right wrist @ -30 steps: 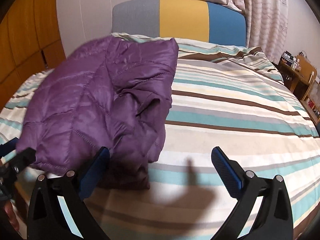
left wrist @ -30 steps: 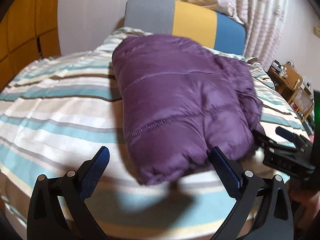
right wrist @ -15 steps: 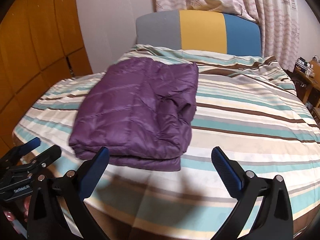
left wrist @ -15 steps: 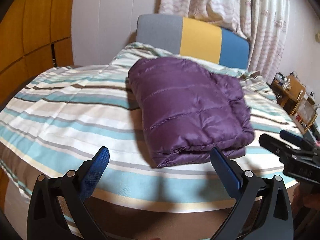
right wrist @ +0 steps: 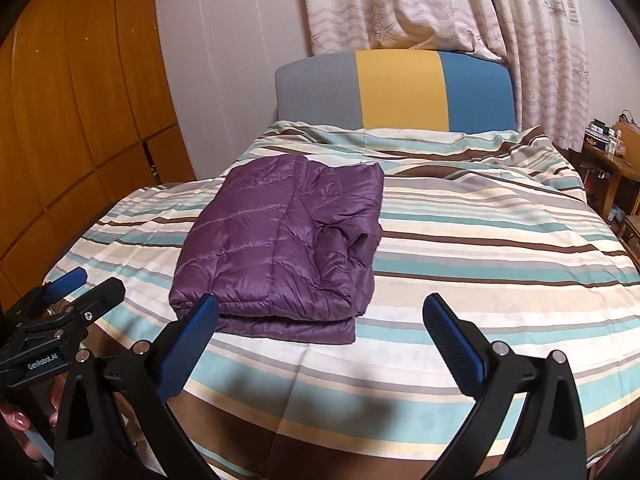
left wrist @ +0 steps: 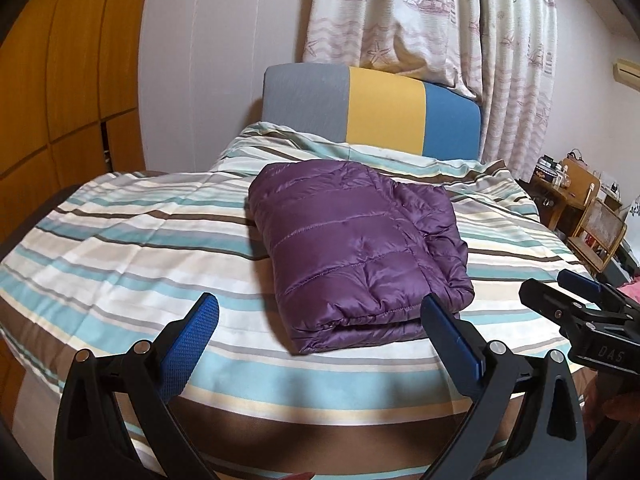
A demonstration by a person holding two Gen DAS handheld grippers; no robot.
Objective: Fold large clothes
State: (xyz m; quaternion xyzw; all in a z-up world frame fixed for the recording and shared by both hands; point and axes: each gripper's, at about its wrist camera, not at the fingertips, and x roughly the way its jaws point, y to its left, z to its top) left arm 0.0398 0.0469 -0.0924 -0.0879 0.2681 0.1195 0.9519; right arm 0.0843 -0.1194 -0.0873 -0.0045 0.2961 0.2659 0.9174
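A purple quilted down jacket (left wrist: 356,248) lies folded into a compact rectangle on the striped bed cover (left wrist: 120,240); the right wrist view shows the jacket (right wrist: 280,248) left of centre. My left gripper (left wrist: 320,320) is open and empty, held back near the bed's front edge, short of the jacket. My right gripper (right wrist: 320,320) is also open and empty, off the jacket's near right corner. Each view catches the other gripper at its side: the right gripper (left wrist: 576,300) and the left gripper (right wrist: 76,292).
A headboard (left wrist: 384,116) in grey, yellow and blue stands at the far end below patterned curtains (left wrist: 432,20). Wooden wardrobe panels (left wrist: 60,80) line the left wall. Cluttered wooden furniture (left wrist: 576,208) stands to the right of the bed. A hand (right wrist: 20,432) shows at the lower left.
Both grippers have let go of the jacket and pulled back and up from the bed. The jacket, bunched close to the cameras a second ago, now rests flat and folded.
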